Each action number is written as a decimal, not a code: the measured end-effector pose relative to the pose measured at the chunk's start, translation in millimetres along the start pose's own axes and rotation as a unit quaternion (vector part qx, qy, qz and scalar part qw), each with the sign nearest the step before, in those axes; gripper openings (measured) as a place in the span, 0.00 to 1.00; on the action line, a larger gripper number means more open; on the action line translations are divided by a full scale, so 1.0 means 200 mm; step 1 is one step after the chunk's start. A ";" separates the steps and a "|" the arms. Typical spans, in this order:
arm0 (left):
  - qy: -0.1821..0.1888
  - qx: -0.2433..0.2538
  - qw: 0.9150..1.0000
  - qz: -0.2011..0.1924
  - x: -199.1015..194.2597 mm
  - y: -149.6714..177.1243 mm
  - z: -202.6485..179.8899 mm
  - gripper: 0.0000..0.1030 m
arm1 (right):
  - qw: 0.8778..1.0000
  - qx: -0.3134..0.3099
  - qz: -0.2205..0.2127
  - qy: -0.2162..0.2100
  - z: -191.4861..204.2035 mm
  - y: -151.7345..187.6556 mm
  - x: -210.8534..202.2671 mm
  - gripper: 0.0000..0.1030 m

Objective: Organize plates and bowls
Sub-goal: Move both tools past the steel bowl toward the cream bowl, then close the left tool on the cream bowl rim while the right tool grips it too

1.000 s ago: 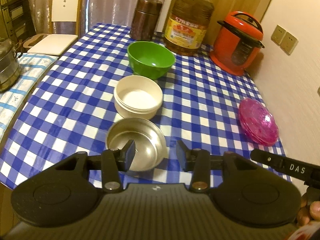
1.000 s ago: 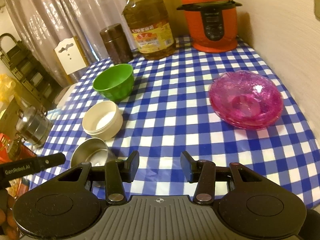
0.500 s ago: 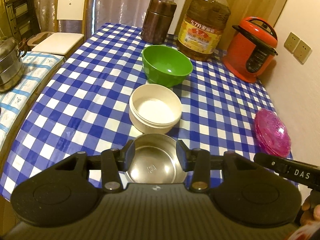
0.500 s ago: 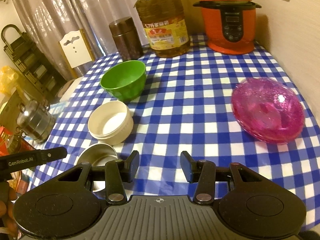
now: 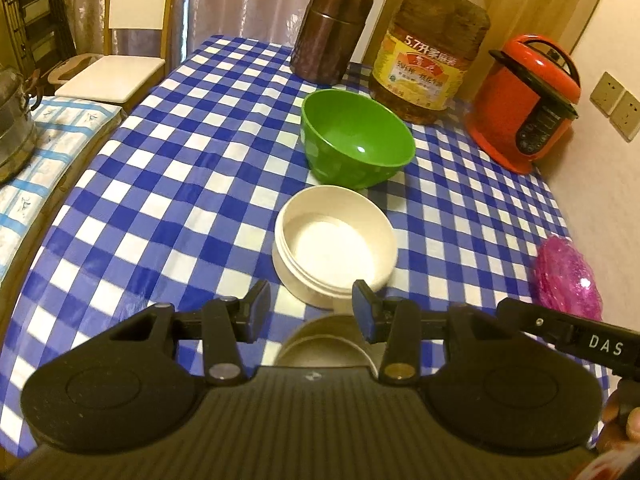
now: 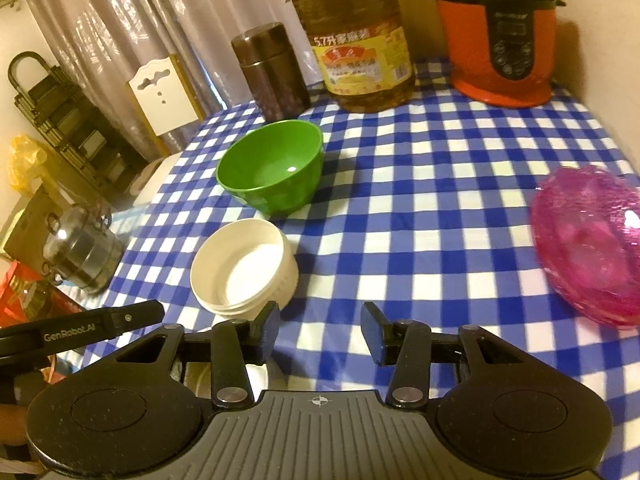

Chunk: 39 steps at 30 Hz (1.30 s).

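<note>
Three bowls stand in a row on the blue checked tablecloth point(image 5: 180, 184): a green bowl point(image 5: 356, 138) farthest, a cream bowl point(image 5: 334, 244) in the middle, a steel bowl point(image 5: 326, 340) nearest. My left gripper point(image 5: 310, 306) is open, with nothing between its fingers, above the near rim of the cream bowl; the steel bowl is mostly hidden under it. My right gripper point(image 6: 318, 332) is open over bare cloth, right of the cream bowl point(image 6: 244, 266). The green bowl point(image 6: 272, 170) lies beyond. Pink glass plates point(image 6: 588, 248) are stacked at the right.
At the table's far end stand a brown canister point(image 5: 330, 32), a large oil bottle point(image 5: 434, 46) and a red pressure cooker point(image 5: 524, 104). A white chair point(image 5: 120, 60) and a steel pot point(image 6: 82, 250) sit off the left edge. A wall runs along the right.
Both grippers have moved forward over the table and slightly down. The steel bowl slid under my left gripper; the cream bowl now sits just ahead of its fingers. Jaw openings are unchanged.
</note>
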<state>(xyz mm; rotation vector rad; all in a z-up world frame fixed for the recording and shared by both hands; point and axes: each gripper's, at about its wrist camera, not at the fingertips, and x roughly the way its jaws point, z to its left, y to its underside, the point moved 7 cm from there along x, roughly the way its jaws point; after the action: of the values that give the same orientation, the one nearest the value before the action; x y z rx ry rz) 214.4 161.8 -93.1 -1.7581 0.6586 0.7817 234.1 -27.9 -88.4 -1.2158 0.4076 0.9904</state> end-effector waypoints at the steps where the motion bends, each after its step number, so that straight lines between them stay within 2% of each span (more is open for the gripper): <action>1: 0.000 0.000 1.000 0.001 0.03 -0.01 0.01 0.40 | 1.000 0.000 0.002 -0.003 0.01 -0.01 0.03 0.44; 12: -0.005 0.005 1.000 0.018 0.30 -0.11 0.08 0.38 | 0.999 0.018 0.021 -0.029 0.05 -0.11 0.34 0.44; 15: -0.004 0.011 1.000 0.022 0.36 -0.13 0.08 0.33 | 0.999 0.024 0.029 -0.034 0.05 -0.13 0.41 0.44; 16: -0.004 0.012 1.000 0.024 0.38 -0.13 0.08 0.32 | 0.999 0.025 0.032 -0.035 0.05 -0.13 0.44 0.43; 19: -0.007 0.017 1.000 0.026 0.42 -0.14 0.08 0.28 | 0.998 0.024 0.040 -0.039 0.06 -0.14 0.50 0.31; 27: -0.006 0.024 0.999 0.030 0.47 -0.14 0.10 0.14 | 0.997 0.032 0.050 -0.045 0.06 -0.13 0.57 0.18; 29: -0.006 0.024 0.999 0.030 0.47 -0.14 0.10 0.11 | 0.997 0.033 0.050 -0.051 0.07 -0.13 0.58 0.09; 39: -0.007 0.027 0.999 0.030 0.44 -0.12 0.09 0.11 | 0.997 0.035 0.046 -0.053 0.08 -0.13 0.56 0.07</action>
<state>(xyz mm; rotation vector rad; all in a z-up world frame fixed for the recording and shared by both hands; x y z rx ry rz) 284.7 181.2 -150.0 -1.6885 0.7202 0.8095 312.0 31.8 -149.4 -1.0838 0.4141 1.1058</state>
